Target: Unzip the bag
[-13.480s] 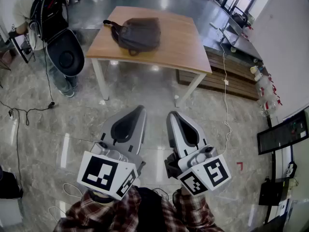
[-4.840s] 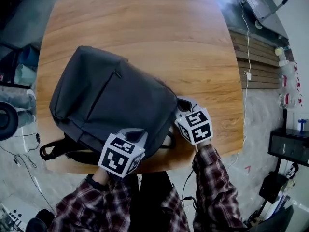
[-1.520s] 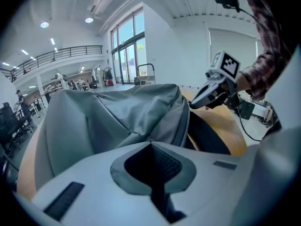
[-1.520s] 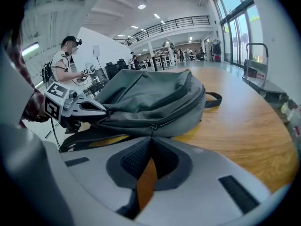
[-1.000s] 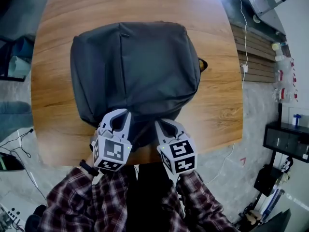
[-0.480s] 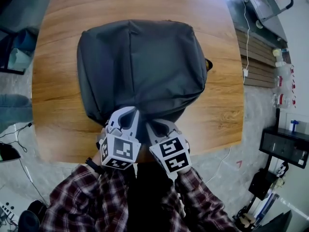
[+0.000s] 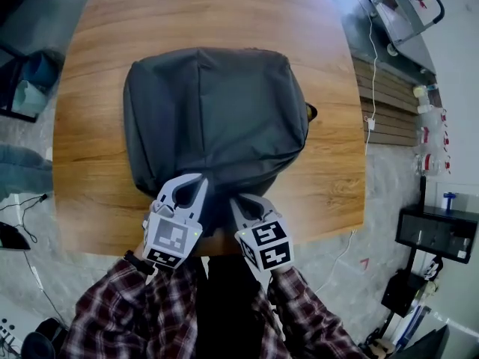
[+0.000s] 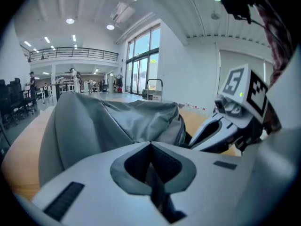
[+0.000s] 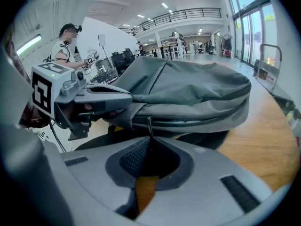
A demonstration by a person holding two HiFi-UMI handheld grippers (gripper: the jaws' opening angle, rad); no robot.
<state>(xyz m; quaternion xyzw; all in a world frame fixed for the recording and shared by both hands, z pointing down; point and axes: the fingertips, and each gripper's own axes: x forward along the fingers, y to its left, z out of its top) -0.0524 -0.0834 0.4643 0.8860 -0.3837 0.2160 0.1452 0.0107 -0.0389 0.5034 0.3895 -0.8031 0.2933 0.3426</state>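
A dark grey backpack (image 7: 213, 118) lies on the wooden table (image 7: 329, 178), its zipped near edge towards me. My left gripper (image 7: 191, 189) is at that edge, shut on a fold of the bag's fabric (image 8: 117, 121). The right gripper view shows its tips pinching the cloth (image 9: 131, 98). My right gripper (image 7: 241, 203) sits just beside it. It is shut on the thin dark zipper pull (image 9: 149, 127), which hangs from the closed zipper line (image 9: 197, 124). The right gripper's tip (image 8: 197, 140) shows in the left gripper view.
The table's near edge (image 7: 112, 245) runs just under both grippers, with grey floor beyond it. A bag strap end (image 7: 310, 113) sticks out on the right. A person (image 9: 66, 46) stands far off to the left. A cable and a wooden platform (image 7: 382, 103) lie right of the table.
Over the last second my right gripper has closed in leftwards beside the left one at the bag's near edge. The bag has barely shifted.
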